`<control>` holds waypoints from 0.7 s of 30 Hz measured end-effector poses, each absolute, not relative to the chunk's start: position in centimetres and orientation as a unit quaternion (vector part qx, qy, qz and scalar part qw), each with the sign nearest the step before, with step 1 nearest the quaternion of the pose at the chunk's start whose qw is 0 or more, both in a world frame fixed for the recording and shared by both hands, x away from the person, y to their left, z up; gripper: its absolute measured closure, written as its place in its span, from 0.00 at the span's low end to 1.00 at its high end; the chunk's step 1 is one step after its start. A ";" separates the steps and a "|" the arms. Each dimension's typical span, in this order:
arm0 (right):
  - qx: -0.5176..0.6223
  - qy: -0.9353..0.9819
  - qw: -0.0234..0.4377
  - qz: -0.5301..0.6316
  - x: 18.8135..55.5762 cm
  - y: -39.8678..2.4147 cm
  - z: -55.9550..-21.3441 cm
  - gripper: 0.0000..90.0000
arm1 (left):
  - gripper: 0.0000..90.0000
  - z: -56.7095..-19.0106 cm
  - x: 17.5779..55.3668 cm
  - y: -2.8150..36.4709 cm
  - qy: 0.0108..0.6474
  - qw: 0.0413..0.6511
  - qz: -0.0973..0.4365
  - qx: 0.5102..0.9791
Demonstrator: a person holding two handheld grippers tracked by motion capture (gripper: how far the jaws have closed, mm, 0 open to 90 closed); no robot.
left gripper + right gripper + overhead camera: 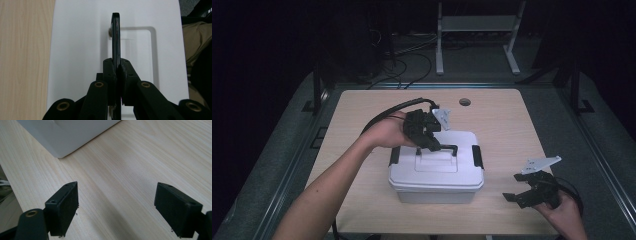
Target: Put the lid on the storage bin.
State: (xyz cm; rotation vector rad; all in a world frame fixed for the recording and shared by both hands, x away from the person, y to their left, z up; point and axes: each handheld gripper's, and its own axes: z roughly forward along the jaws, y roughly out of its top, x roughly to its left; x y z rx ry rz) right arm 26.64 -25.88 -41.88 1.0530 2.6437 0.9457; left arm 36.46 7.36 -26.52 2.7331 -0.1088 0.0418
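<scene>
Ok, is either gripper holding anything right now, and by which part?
The left gripper clamps the white box's black lid handle; the right gripper holds nothing.

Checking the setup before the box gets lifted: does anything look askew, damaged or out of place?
Nothing stands out. The white box sits flat on the table, lid on, side latches down. The left gripper is shut on the raised black handle; the right gripper rests open beside it.
</scene>
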 end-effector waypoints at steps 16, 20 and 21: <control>0.349 0.880 0.070 0.314 26.7 -25.6 -41.9 0.21 | 0.94 -27.3 36.5 7.9 -0.034 0.207 0.008 0.978; 0.349 0.880 0.071 0.314 26.7 -25.7 -41.9 0.21 | 0.94 -27.3 36.4 7.9 -0.035 0.207 0.010 0.978; 0.349 0.880 0.071 0.314 26.7 -25.7 -41.9 0.21 | 0.94 -27.3 36.4 7.9 -0.035 0.207 0.010 0.978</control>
